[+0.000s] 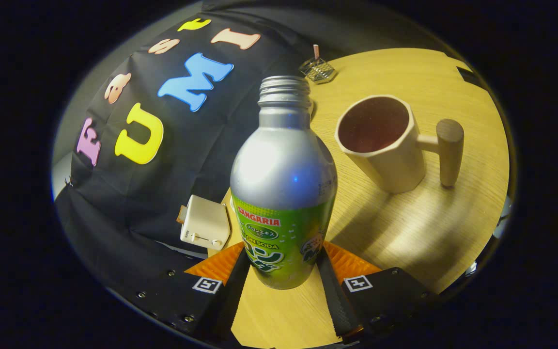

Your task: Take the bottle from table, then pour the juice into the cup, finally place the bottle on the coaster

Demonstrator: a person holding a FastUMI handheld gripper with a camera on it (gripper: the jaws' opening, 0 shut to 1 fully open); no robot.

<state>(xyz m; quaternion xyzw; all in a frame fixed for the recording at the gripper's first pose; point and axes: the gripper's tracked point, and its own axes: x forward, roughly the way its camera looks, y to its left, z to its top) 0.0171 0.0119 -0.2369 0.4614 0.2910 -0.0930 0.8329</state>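
The gripper (283, 271) pressed both fingers on the lower body of the uncapped bottle (283, 194), standing on the bench (405, 232) near the cup (380, 140). Smooth metal likely slips; the thin wall may dent, so the labelled waist suits.

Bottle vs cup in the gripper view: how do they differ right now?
The soda bottle is silver metal with a green label; the wooden cup is plain pale wood. The bottle narrows to a threaded neck with no cap; the cup has a wide mouth and a peg handle. The bottle sits between the gripper fingers; the cup stands beyond them, untouched. Both are open-topped above the wooden table.
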